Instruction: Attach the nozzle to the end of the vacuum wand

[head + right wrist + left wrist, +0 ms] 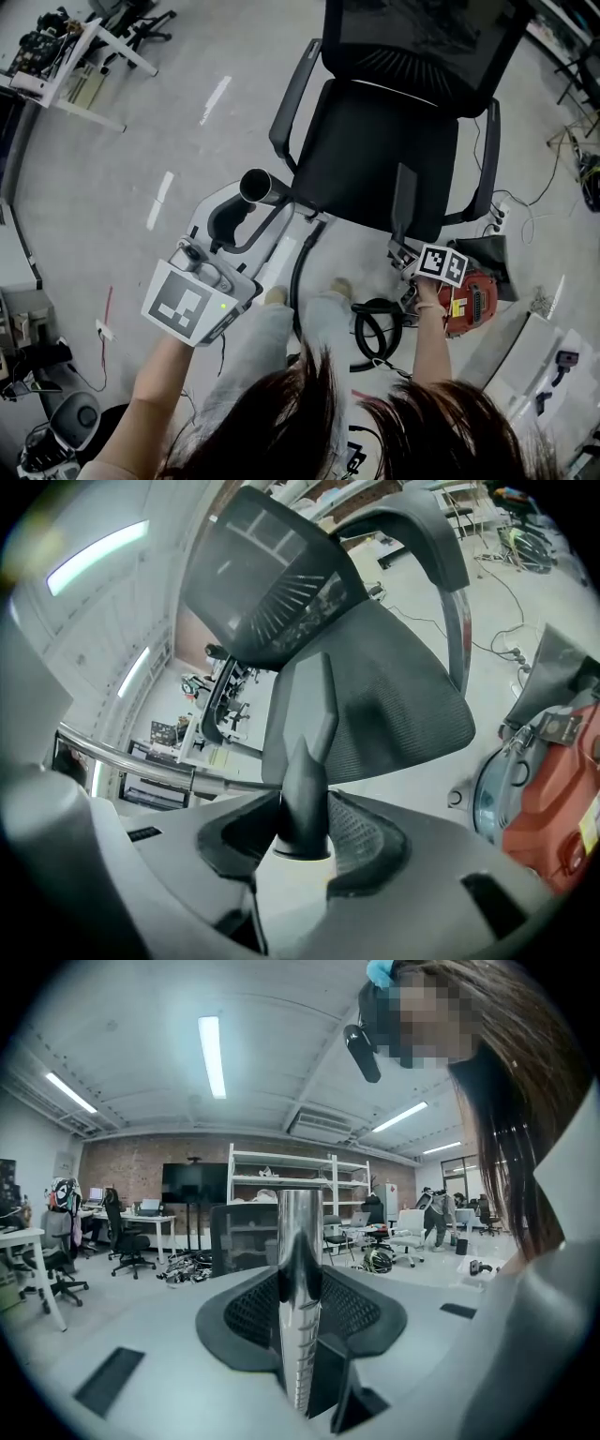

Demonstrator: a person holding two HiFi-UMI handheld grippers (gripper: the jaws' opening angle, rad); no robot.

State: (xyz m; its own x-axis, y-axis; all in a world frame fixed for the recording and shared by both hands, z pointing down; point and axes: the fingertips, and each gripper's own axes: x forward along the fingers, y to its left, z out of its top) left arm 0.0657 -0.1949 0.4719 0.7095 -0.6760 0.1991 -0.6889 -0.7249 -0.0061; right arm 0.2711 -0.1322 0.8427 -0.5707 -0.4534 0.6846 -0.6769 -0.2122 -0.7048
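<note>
In the head view my left gripper (242,228) is shut on the chrome vacuum wand (261,187), whose open round end points up toward the chair. The left gripper view has the wand (300,1269) standing upright between the mesh pads (246,1309). At the right my right gripper (406,251) is shut on the dark grey crevice nozzle (403,199), with its narrow tip pointing up. In the right gripper view the nozzle (305,766) has its round collar clamped between the jaws. Its slanted tip rises in front of the chair seat. Wand and nozzle are well apart.
A black office chair (375,141) stands right in front of both grippers. The red vacuum body (472,300) and its coiled black hose (373,330) lie on the floor at the right. Desks (89,47) stand at the far left, and cables trail at the right edge.
</note>
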